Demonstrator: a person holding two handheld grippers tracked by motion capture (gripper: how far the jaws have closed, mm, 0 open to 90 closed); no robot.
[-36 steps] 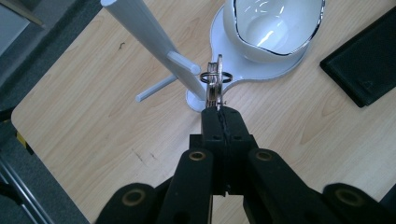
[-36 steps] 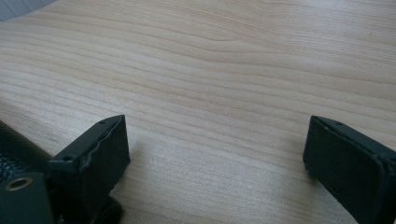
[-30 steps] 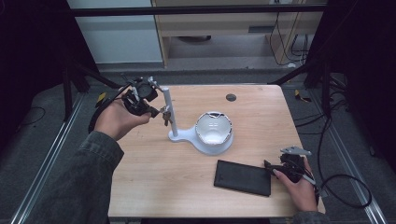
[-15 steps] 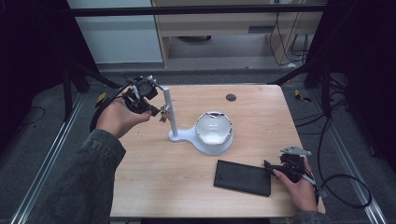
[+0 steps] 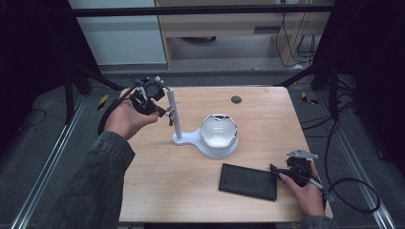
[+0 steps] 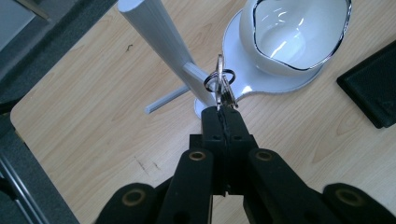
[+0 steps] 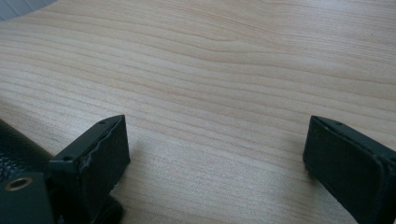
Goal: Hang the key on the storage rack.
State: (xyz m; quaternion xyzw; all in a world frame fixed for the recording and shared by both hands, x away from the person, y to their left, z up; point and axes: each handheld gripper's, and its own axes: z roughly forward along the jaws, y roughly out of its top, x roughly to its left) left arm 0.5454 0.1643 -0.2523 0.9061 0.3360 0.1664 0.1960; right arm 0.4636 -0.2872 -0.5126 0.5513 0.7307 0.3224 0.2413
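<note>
A white stand (image 5: 173, 117) has an upright post, short side pegs and a round base carrying a white bowl (image 5: 218, 132). My left gripper (image 5: 165, 110) is beside the post, shut on a metal key ring (image 6: 219, 85). The ring sits right at the tip of one peg (image 6: 196, 73); I cannot tell whether it is looped over it. My right gripper (image 5: 282, 172) rests low at the table's front right with its jaws wide open and nothing between them (image 7: 215, 149). It lies just right of a flat black case (image 5: 248, 181).
The wooden table (image 5: 267, 119) has a small dark round hole (image 5: 236, 99) near its far edge. The black case (image 6: 373, 84) lies right of the stand base (image 6: 261, 84). Metal rails and cables run along the floor on both sides.
My left gripper has shifted slightly right, bringing the key ring closer to the post. The right gripper has not moved.
</note>
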